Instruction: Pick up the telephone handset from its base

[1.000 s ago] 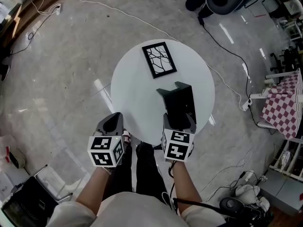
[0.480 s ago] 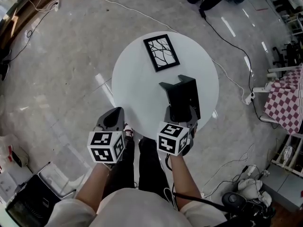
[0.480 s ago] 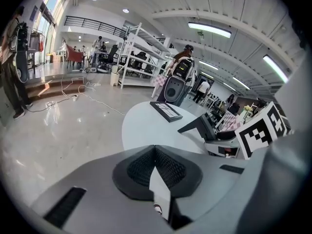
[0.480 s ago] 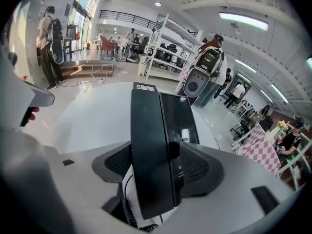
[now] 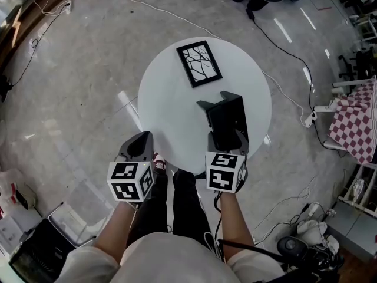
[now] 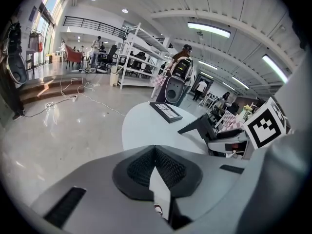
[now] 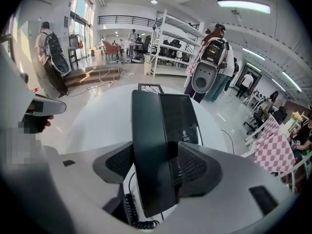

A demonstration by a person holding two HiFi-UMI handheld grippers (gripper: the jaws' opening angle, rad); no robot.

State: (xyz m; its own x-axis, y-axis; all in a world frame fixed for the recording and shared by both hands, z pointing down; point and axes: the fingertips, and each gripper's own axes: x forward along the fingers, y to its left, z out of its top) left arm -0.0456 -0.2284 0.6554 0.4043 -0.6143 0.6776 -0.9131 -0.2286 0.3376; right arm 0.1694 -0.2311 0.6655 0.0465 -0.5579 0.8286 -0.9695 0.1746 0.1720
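Observation:
A black telephone (image 5: 227, 119) stands on the near right part of the round white table (image 5: 171, 108). Its handset (image 7: 151, 150) lies along the left side of the base (image 7: 179, 116), with a coiled cord (image 7: 134, 213) at its near end. My right gripper (image 7: 153, 167) is shut on the handset's near end, one pad on each side; from the head view the gripper (image 5: 227, 145) sits at the phone's near end. My left gripper (image 5: 138, 147) hangs off the table's near left edge, its jaws (image 6: 155, 167) shut on nothing.
A black-framed picture (image 5: 199, 63) lies flat at the table's far side. Cables run over the grey floor (image 5: 76, 99) round the table. A chequered cloth (image 5: 353, 128) hangs at the right. People and shelving stand far off across the hall.
The right gripper's marker cube, tilted half a second ago, is level again, still at the phone's near end. The left gripper has hardly moved. The phone keeps its place on the table.

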